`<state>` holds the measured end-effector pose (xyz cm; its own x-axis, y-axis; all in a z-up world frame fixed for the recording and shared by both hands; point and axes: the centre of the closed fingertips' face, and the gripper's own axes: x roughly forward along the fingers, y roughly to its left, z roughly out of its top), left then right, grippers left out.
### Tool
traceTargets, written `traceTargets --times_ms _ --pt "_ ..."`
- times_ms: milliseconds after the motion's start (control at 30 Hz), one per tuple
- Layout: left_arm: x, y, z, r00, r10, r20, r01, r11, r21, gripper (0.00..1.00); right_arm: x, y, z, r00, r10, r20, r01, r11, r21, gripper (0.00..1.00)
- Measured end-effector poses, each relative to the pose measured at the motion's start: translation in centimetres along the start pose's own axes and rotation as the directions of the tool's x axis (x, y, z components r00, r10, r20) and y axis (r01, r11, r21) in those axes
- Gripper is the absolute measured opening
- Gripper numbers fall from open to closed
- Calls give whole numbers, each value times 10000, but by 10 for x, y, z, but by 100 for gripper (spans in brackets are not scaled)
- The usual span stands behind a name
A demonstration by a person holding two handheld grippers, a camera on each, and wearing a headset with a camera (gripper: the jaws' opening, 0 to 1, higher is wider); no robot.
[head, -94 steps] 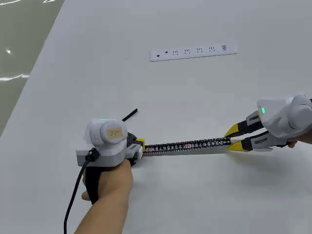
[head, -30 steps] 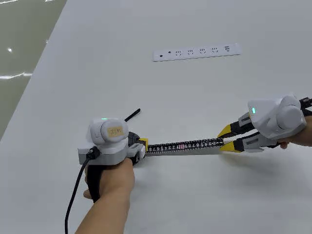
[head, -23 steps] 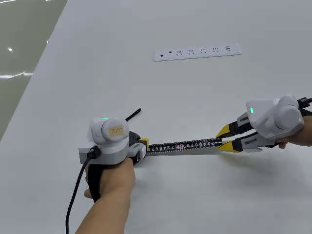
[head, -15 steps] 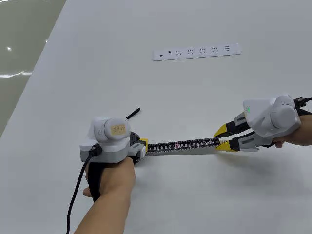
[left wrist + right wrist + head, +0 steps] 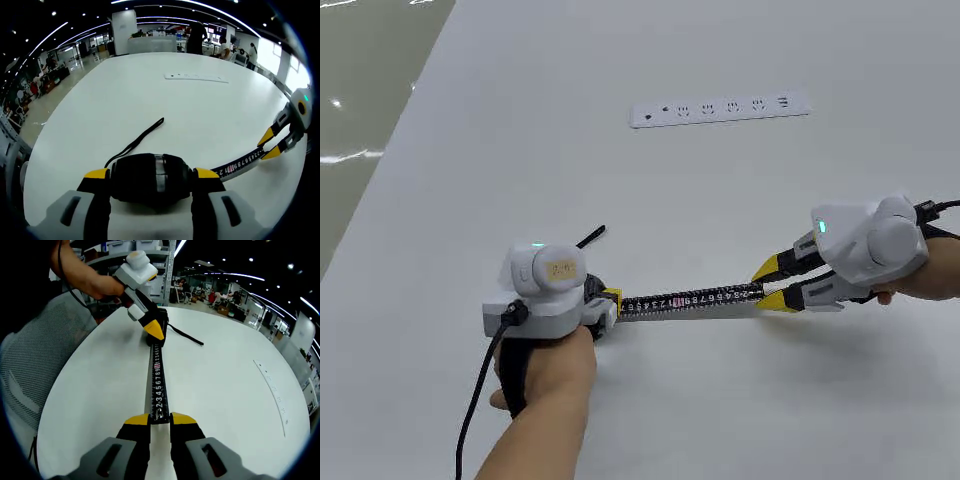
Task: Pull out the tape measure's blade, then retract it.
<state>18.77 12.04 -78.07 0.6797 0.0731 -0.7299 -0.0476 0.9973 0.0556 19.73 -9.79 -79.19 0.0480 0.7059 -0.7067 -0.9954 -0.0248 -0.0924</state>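
The black tape measure case (image 5: 150, 176) is clamped between the yellow-tipped jaws of my left gripper (image 5: 604, 305), low on the white table (image 5: 670, 200). Its black blade with white numerals (image 5: 690, 299) runs rightward to my right gripper (image 5: 769, 285), which is shut on the blade's end. In the right gripper view the blade (image 5: 157, 377) stretches straight ahead from my jaws to the case (image 5: 159, 325). A thin black wrist strap (image 5: 135, 141) trails from the case across the table.
A white power strip (image 5: 720, 108) lies flat at the far side of the table. The table's left edge (image 5: 405, 110) borders a greenish floor. A black cable (image 5: 475, 400) hangs from the left gripper by the person's forearm.
My right gripper has moved steadily left toward the case with the blade end still held, so the exposed blade is shorter. The left gripper and case have stayed put.
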Motion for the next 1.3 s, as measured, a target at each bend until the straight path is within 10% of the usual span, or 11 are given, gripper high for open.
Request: traceTargets --times_ms 1300 --pt "-6 1 1 9991 -428 -22 426 9976 -545 62 11 -2 8 9999 133 52 -132 9999 -80 14"
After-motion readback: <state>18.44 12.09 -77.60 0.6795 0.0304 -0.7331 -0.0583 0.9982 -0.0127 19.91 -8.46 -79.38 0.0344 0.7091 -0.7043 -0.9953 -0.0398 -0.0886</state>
